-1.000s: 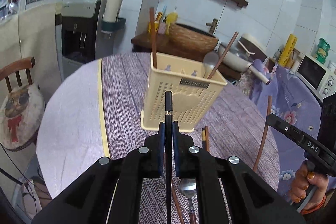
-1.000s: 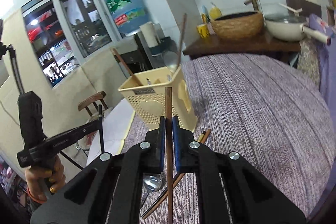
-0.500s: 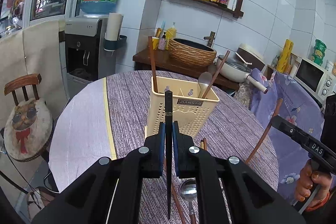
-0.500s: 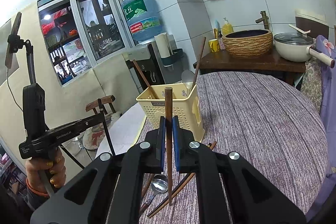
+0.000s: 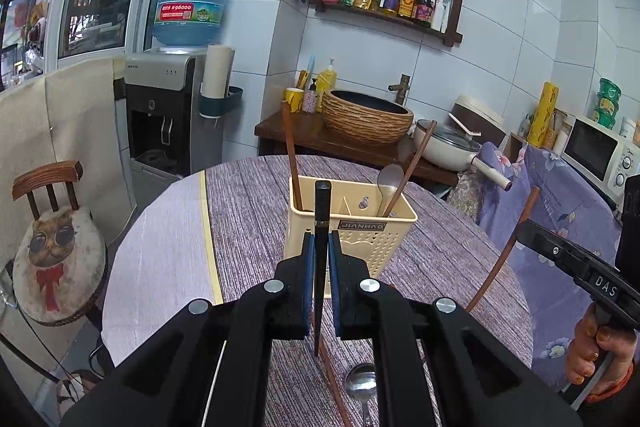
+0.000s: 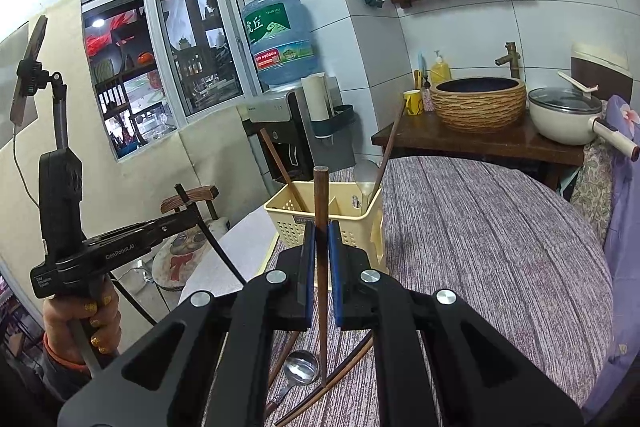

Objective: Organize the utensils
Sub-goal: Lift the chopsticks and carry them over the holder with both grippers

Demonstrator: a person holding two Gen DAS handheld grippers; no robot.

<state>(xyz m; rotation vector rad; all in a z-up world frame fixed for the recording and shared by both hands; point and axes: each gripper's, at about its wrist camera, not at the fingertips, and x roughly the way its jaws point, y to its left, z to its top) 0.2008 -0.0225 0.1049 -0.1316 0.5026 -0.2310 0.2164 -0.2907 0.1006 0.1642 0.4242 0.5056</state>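
Between the left gripper's (image 5: 319, 247) blue pads stands a black chopstick (image 5: 321, 211), clamped upright; the right gripper (image 6: 321, 239) likewise pinches a brown chopstick (image 6: 321, 195). Just beyond both sits the cream utensil basket (image 5: 360, 239), holding 2 chopsticks and 1 spoon.

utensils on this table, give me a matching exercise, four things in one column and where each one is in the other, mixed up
Things:
1. black chopstick
2. brown chopstick
3. pale spoon
4. metal spoon

Places:
A. lying on the tablecloth
B. standing in the cream basket
C. clamped in the left tool
D. clamped in the right tool

Pairs: 1-C, 2-D, 3-B, 4-A
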